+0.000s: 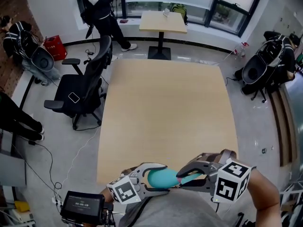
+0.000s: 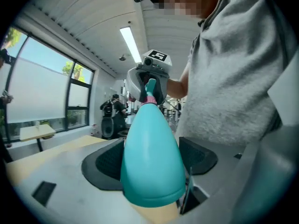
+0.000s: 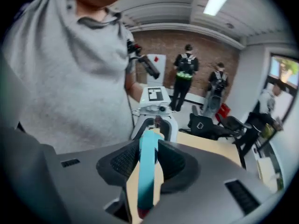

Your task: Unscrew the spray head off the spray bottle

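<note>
Office room, grey floor, big light-wood surface [image 1: 165,103] in the middle, black office chair [image 1: 80,91] at its left edge, small table [image 1: 163,21] by the far windows. People stand and sit around the walls, well apart from the surface.

Spray bottle [image 1: 162,177], teal, is held in the air on its side between the two grippers. It sits over the near edge of the surface, close to the wearer's grey shirt, and does not touch the surface. Its wide base points to the left and its neck to the right.

Left gripper [image 2: 153,164]: jaws clamp the bottle's fat body, with a black pad pressed on each side of it. The base faces this gripper's camera and the neck runs away from it.

Right gripper [image 3: 149,164]: jaws pinch the spray head [image 1: 190,178], a narrow teal piece that lies between the two pads and touches both. A pink collar shows where the head meets the bottle neck in the left gripper view.

The two grippers face each other along the bottle's axis, near one another.
</note>
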`<state>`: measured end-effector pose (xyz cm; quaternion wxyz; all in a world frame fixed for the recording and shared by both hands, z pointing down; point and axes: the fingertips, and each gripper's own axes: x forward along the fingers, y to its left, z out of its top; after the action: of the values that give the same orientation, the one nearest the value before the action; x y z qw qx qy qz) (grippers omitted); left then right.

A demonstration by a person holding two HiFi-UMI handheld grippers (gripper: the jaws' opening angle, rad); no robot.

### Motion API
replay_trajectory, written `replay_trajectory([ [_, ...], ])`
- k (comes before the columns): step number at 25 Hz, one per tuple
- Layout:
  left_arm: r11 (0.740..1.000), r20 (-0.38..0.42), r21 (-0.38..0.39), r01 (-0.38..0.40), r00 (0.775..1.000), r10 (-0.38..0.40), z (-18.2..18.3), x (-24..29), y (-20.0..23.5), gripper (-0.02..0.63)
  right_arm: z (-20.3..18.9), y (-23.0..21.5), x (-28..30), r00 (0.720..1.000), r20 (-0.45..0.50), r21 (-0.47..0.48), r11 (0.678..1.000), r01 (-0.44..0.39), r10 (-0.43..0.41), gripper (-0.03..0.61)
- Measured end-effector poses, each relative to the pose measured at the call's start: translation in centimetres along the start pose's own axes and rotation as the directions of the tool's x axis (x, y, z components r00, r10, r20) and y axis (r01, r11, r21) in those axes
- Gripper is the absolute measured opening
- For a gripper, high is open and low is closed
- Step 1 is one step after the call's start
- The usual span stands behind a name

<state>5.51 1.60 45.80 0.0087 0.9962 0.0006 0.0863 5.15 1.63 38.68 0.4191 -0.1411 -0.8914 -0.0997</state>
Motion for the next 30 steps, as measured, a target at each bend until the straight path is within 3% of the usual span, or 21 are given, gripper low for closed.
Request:
replay_trajectory([
  [2, 0.993, 0.022, -0.016, 0.118, 0.993, -0.118, -0.8, 0.1, -1.3, 0.367, -0.6, 1.9, 1.0, 0.995, -0.059, -0.119, 0.989, -0.089, 0.083, 0.127],
  [4, 0.984, 0.048, -0.040, 0.172, 0.984, -0.170, -0.8, 0.3, -1.4, 0.367, -1.5, 2.4, 1.4, 0.986, -0.135, -0.199, 0.972, -0.128, 0.102, 0.127],
  [7, 0.980, 0.076, -0.056, 0.191, 0.980, -0.186, -1.2, 1.1, -0.9, 0.367, -2.7, 2.5, 1.7, 0.969, -0.223, -0.275, 0.948, -0.162, 0.101, 0.127],
  [11, 0.982, 0.134, -0.091, 0.165, 0.979, -0.152, -1.9, 2.0, -0.7, 0.367, -3.5, 2.3, 1.8, 0.949, -0.296, -0.329, 0.921, -0.207, 0.107, 0.126],
  [14, 0.971, 0.183, -0.131, 0.200, 0.968, -0.174, -2.2, 2.3, -0.7, 0.367, -4.1, 2.6, 1.9, 0.933, -0.342, -0.419, 0.870, -0.258, 0.112, 0.124],
  [17, 0.944, 0.221, -0.182, 0.276, 0.947, -0.234, -2.3, 1.9, -0.3, 0.367, -4.7, 2.7, 1.7, 0.905, -0.416, -0.552, 0.765, -0.332, 0.092, 0.124],
  [19, 0.920, 0.246, -0.219, 0.325, 0.931, -0.271, -2.2, 1.5, 0.2, 0.367, -5.1, 2.8, 1.7, 0.888, -0.458, -0.649, 0.670, -0.359, 0.032, 0.124],
  [20, 0.908, 0.260, -0.232, 0.348, 0.922, -0.287, -2.2, 1.3, 0.4, 0.367, -5.2, 2.6, 1.8, 0.887, -0.461, -0.720, 0.597, -0.354, -0.030, 0.124],
  [22, 0.892, 0.282, -0.238, 0.383, 0.906, -0.314, -2.1, 0.8, 0.7, 0.367, -5.3, 1.9, 2.1, 0.891, -0.429, -0.845, 0.416, -0.337, -0.149, 0.124],
  [23, 0.890, 0.287, -0.238, 0.389, 0.904, -0.318, -2.1, 0.7, 0.8, 0.367, -5.3, 1.7, 2.0, 0.895, -0.408, -0.877, 0.352, -0.328, -0.181, 0.124],
  [24, 0.890, 0.290, -0.243, 0.385, 0.905, -0.313, -2.0, 0.8, 1.0, 0.367, -5.5, 1.5, 2.0, 0.901, -0.387, -0.891, 0.330, -0.312, -0.194, 0.124],
  [25, 0.891, 0.297, -0.253, 0.377, 0.907, -0.300, -1.9, 0.8, 1.2, 0.367, -5.6, 1.2, 1.9, 0.909, -0.369, -0.889, 0.359, -0.283, -0.195, 0.124],
  [26, 0.892, 0.311, -0.266, 0.365, 0.909, -0.278, -1.8, 0.9, 1.5, 0.367, -5.7, 0.9, 1.8, 0.916, -0.353, -0.867, 0.435, -0.243, -0.192, 0.124],
  [28, 0.900, 0.341, -0.293, 0.322, 0.915, -0.216, -1.8, 1.1, 2.2, 0.367, -5.7, -0.4, 1.5, 0.930, -0.317, -0.748, 0.652, -0.124, -0.188, 0.145],
  [30, 0.912, 0.342, -0.316, 0.262, 0.928, -0.149, -1.9, 1.3, 2.7, 0.367, -5.2, -2.5, 0.8, 0.949, -0.232, -0.549, 0.834, 0.052, -0.212, 0.252],
])
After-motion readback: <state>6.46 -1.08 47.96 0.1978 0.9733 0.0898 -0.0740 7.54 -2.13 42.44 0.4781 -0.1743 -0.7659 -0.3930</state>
